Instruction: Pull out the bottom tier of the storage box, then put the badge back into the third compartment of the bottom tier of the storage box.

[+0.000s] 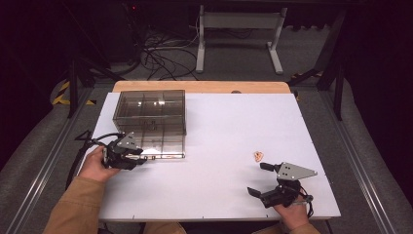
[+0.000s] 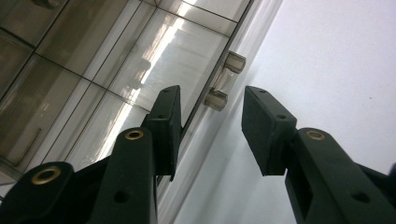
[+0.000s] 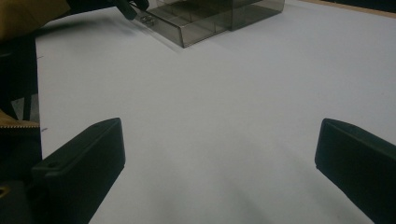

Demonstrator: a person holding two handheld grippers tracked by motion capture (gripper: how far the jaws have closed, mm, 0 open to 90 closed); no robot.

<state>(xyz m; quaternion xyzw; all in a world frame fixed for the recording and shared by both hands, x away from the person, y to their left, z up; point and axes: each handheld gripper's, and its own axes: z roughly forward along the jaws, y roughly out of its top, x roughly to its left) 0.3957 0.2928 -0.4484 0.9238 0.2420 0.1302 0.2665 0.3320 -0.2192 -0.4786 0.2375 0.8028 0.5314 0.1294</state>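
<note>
Jaws of the left hand-held gripper (image 2: 210, 135) are standing apart as we are looking along them, straddling the small clear handle (image 2: 224, 81) on the smoky compartment box's (image 1: 151, 117) pulled-out drawer (image 1: 160, 146), without clearly touching it. We are seeing the right hand-held gripper (image 1: 258, 179) spread wide, gripping nothing, over bare white worktop (image 1: 234, 126). Just ahead of it, a small tan piece (image 1: 258, 156) is lying apart.

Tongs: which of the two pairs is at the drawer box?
The left tongs, their open jaws around the small clear handle of the smoky drawer box's pulled-out bottom drawer. The right tongs sit open over bare table, near a small tan piece.
</note>
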